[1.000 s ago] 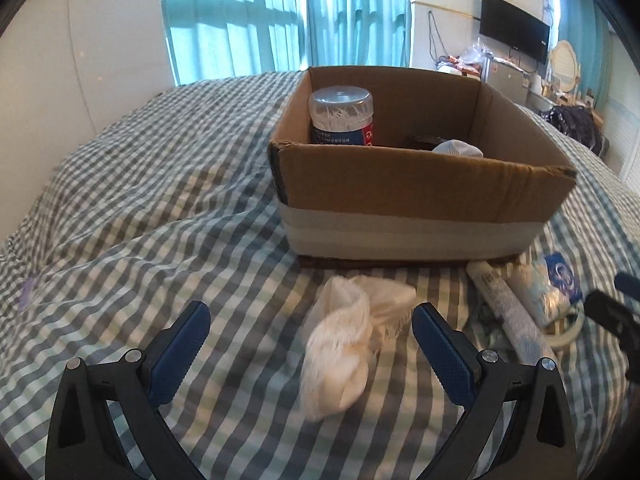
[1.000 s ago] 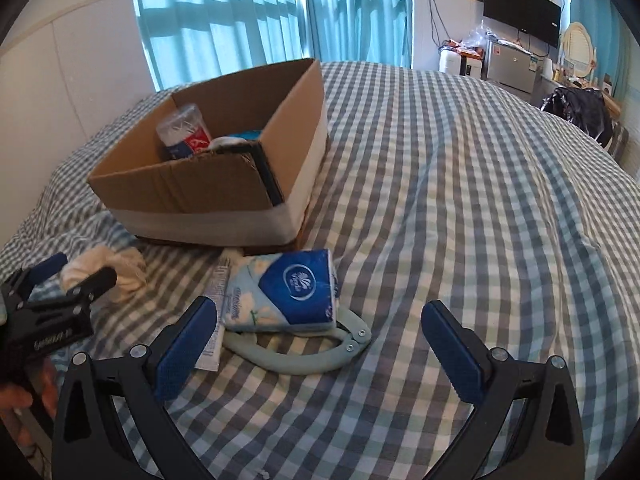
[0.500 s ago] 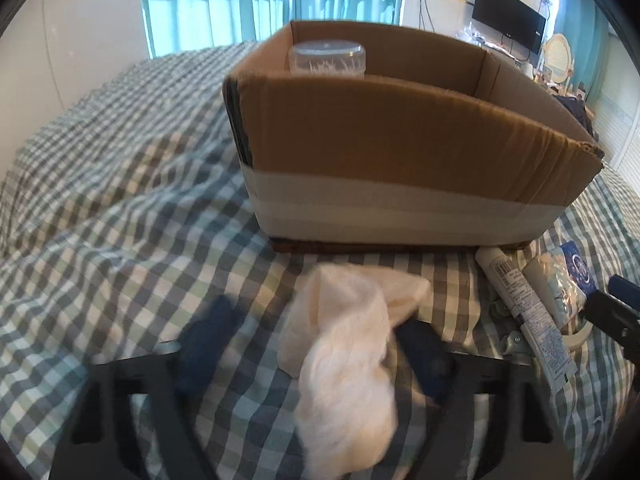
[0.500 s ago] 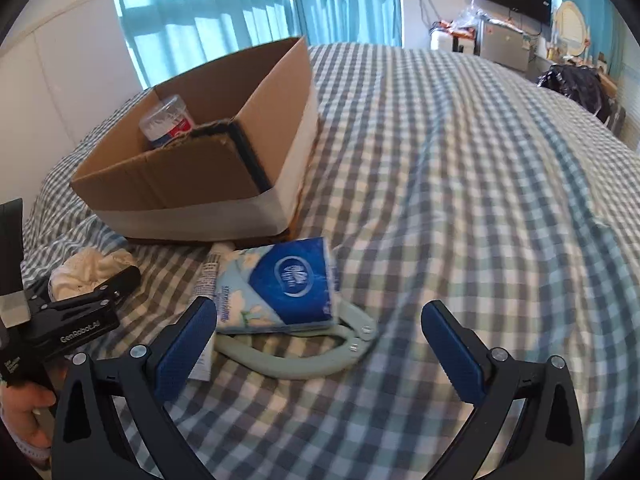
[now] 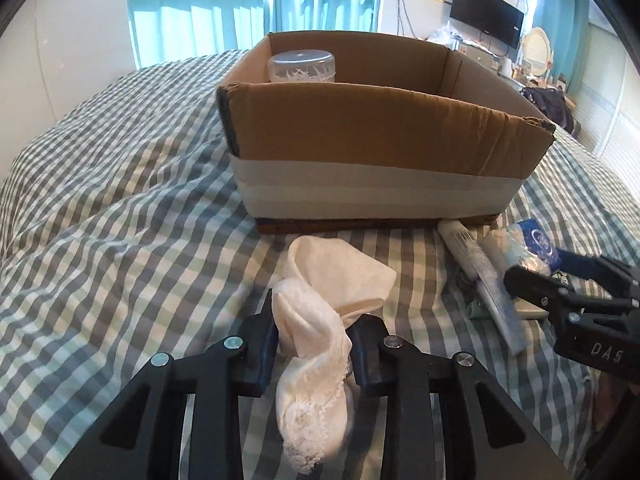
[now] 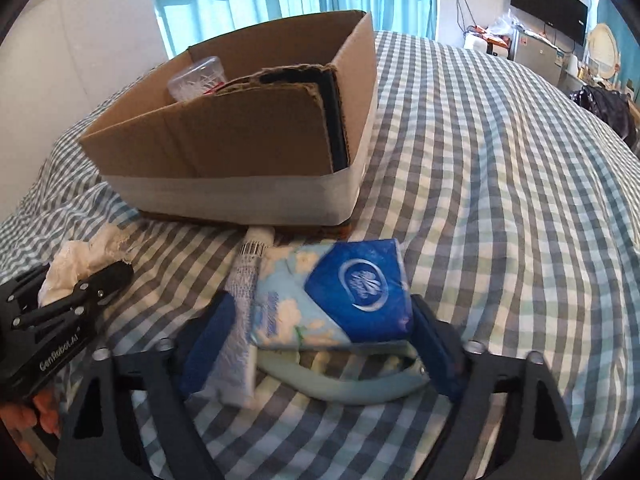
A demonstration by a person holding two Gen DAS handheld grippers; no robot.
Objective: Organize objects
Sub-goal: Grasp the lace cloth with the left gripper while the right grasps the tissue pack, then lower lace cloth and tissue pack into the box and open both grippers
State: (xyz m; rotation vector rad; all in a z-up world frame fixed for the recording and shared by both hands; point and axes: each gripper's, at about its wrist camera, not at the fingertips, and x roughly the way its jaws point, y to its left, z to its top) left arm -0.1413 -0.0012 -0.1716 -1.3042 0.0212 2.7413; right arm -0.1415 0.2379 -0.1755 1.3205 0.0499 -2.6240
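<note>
A cardboard box [image 5: 380, 148] with a white band stands on the checked bed; a clear jar [image 5: 301, 66] shows inside it. My left gripper [image 5: 312, 352] is shut on a white lace cloth [image 5: 320, 328] in front of the box. It also shows in the right wrist view [image 6: 76, 304]. My right gripper [image 6: 320, 344] is partly closed around a blue tissue pack [image 6: 340, 296], a white tube [image 6: 240, 320] and a pale green ring [image 6: 352, 380] lying on the bed; its fingers look near the items, contact unclear. It also shows in the left wrist view [image 5: 560, 280].
The box [image 6: 240, 148] sits just beyond the items, with the jar [image 6: 198, 80] in its far corner. The checked bedspread [image 6: 500, 200] spreads open to the right. Curtains, a wall TV and furniture stand far behind.
My left gripper has closed on the white cloth. My right gripper has moved forward over the tissue pack, tube and ring, and its fingers have narrowed around them.
</note>
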